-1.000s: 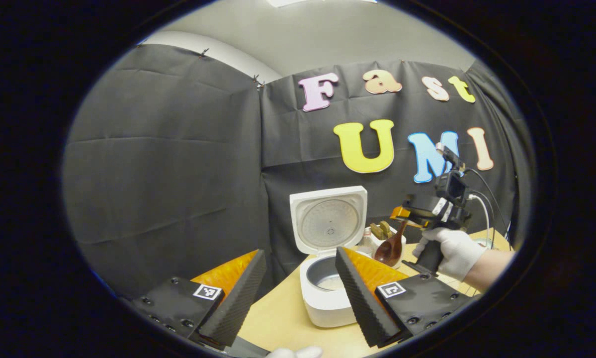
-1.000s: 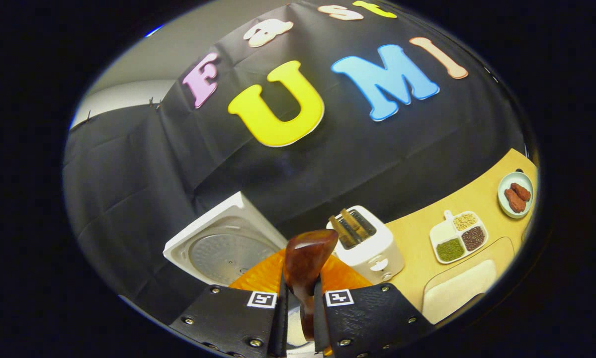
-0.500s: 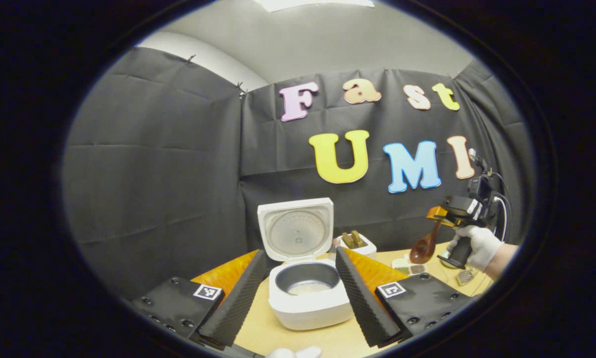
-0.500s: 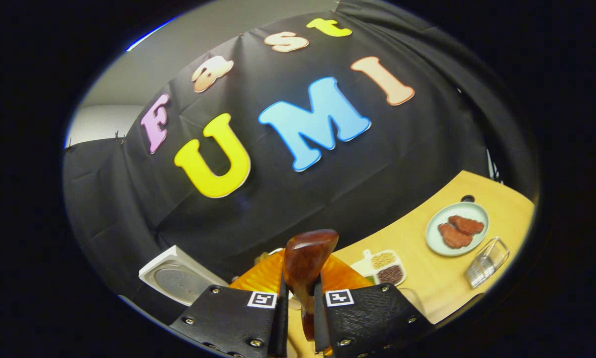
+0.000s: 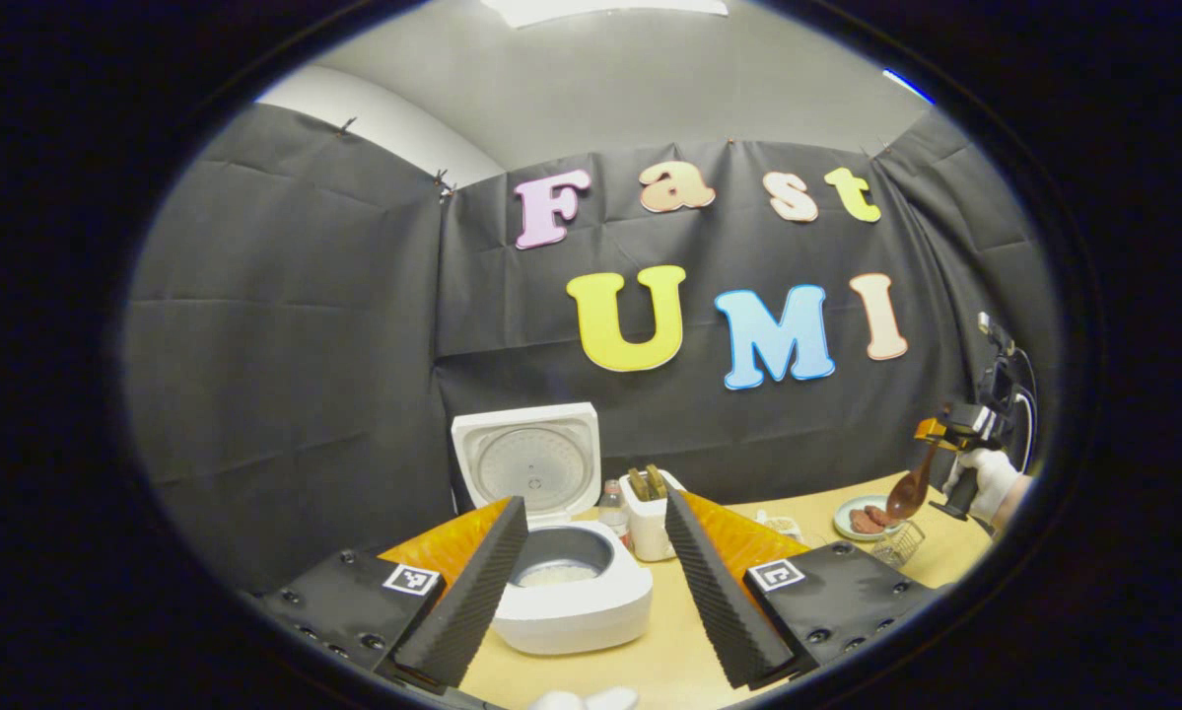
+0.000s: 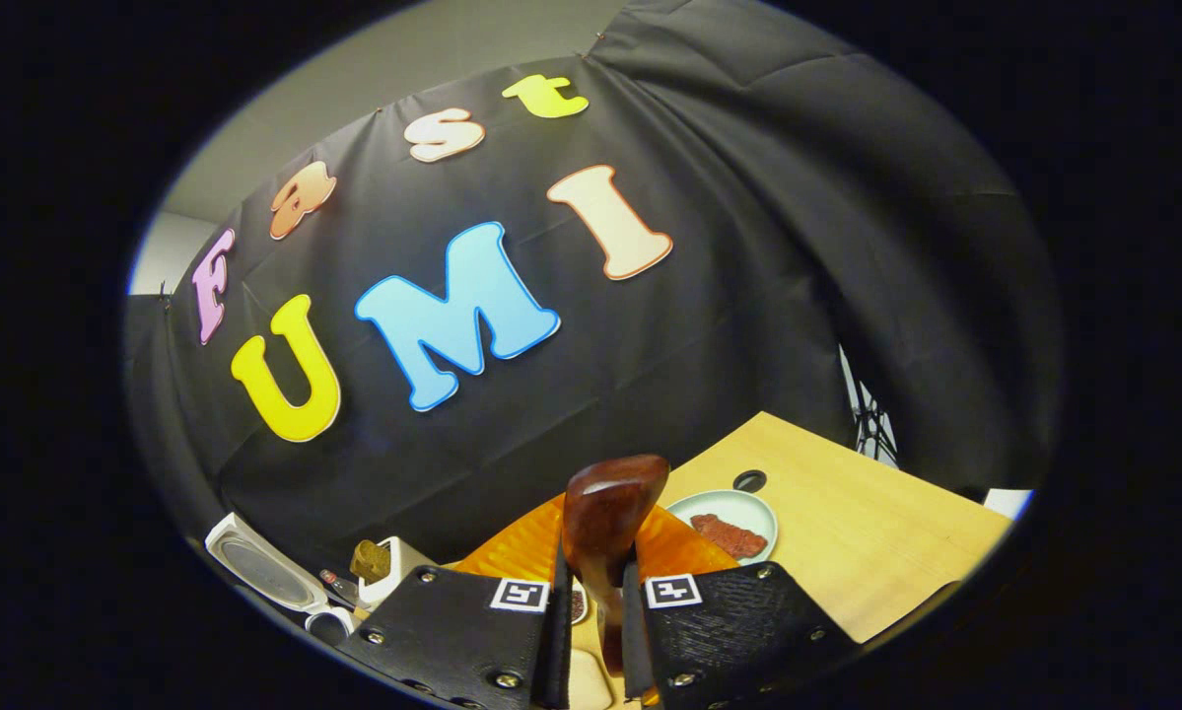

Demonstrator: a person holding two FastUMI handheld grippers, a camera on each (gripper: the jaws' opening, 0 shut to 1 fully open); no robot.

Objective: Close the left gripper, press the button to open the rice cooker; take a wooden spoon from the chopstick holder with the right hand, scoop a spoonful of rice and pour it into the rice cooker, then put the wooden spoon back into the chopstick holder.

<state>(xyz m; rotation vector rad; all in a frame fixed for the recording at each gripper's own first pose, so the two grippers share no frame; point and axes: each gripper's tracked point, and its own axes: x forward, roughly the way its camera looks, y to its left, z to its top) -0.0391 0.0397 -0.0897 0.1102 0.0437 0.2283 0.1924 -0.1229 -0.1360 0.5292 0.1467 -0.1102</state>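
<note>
The white rice cooker (image 5: 576, 606) stands open on the table, lid (image 5: 529, 461) upright, with rice (image 5: 556, 574) in its pot. Behind it is the white chopstick holder (image 5: 650, 521). My left gripper (image 5: 595, 503) is open with nothing between its fingers, and the cooker shows behind its left finger. At the far right a gloved hand (image 5: 985, 481) holds my right gripper (image 5: 931, 431), which is shut on the wooden spoon (image 5: 908, 491), bowl hanging down above the plate. In the right gripper view the spoon's handle (image 6: 605, 508) stands up between the fingers of the right gripper (image 6: 595, 567).
A plate of meat pieces (image 5: 862, 518) (image 6: 733, 521) lies on the wooden table (image 6: 847, 532), with a clear glass (image 5: 896, 542) in front of it. A small bottle (image 5: 610, 501) stands between cooker and holder. The cooker lid (image 6: 260, 572) and holder (image 6: 383, 570) sit far left.
The right gripper has carried the spoon to the right, away from the cooker, and now hangs over the plate. The left gripper's view has swung right; its fingers stay open.
</note>
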